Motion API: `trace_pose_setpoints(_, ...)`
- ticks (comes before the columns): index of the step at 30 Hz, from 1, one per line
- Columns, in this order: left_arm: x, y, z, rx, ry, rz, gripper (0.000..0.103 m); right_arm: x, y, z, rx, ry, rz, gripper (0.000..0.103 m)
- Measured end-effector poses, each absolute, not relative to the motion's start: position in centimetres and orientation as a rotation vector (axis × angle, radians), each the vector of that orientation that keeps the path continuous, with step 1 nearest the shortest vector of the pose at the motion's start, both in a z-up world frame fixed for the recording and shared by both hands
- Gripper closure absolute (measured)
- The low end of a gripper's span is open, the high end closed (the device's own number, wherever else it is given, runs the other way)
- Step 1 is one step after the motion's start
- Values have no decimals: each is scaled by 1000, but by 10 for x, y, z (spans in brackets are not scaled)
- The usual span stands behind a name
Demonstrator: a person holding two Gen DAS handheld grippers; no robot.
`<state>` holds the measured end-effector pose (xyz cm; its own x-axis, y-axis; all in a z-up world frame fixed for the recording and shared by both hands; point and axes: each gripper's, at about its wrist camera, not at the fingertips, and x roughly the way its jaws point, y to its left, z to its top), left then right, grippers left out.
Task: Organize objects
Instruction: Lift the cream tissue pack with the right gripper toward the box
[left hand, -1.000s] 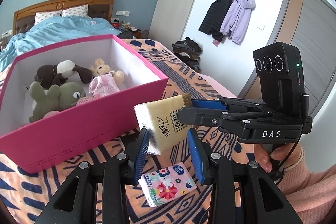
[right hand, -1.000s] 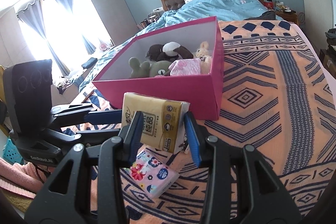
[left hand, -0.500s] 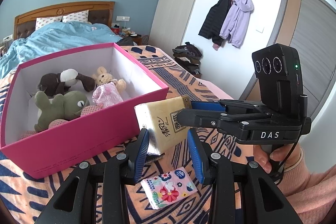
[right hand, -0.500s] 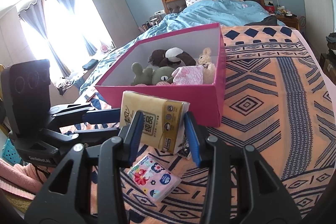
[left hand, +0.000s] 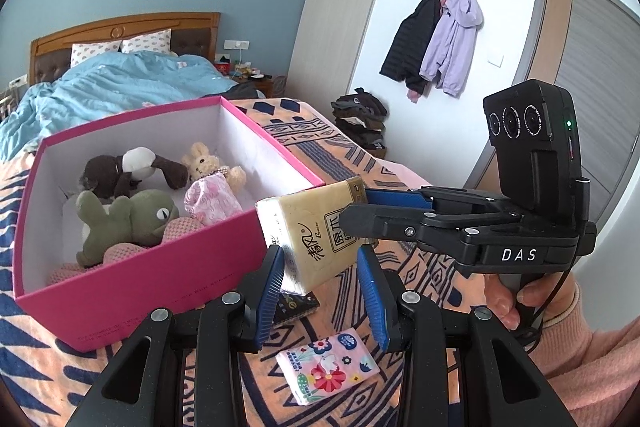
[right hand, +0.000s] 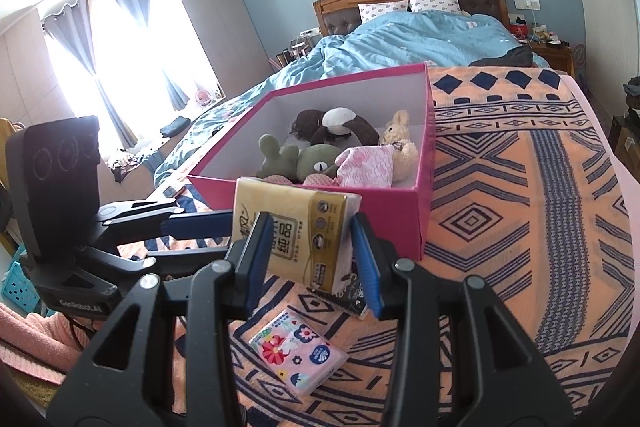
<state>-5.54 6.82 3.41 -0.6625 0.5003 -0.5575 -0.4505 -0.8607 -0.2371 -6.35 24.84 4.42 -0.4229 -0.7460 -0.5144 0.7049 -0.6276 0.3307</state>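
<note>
A yellow tissue pack (left hand: 316, 231) hangs in the air just in front of the pink box (left hand: 160, 267). My left gripper (left hand: 320, 287) is shut on the pack's lower end, blue pads on either side. My right gripper (left hand: 356, 211) comes in from the right and is shut on the pack's other end. In the right wrist view the pack (right hand: 296, 227) sits between the right gripper (right hand: 310, 263) pads, and the left gripper (right hand: 228, 231) reaches it from the left. The box (right hand: 400, 219) holds a green frog plush (left hand: 124, 223), a brown-and-white dog plush (left hand: 128, 167) and a bunny in a pink dress (left hand: 212, 183).
On the patterned orange-and-blue bedspread (right hand: 520, 227) below the grippers lie a floral pink tissue pack (left hand: 328, 367) and a dark pack (left hand: 298, 303). A hand in a pink sleeve (left hand: 516, 303) holds the right gripper. A blue duvet (right hand: 420, 39) covers the bed's far end.
Both grippers keep their hold on the yellow pack. The views have only drifted slightly, and the box sits a little lower in the picture.
</note>
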Motion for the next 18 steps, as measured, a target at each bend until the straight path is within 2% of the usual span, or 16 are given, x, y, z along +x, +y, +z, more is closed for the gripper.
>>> trace_pose_setpoints(18, -63, 65, 48, -821, -81, 2502, 65, -73, 243, 64, 744, -62, -2100, 58)
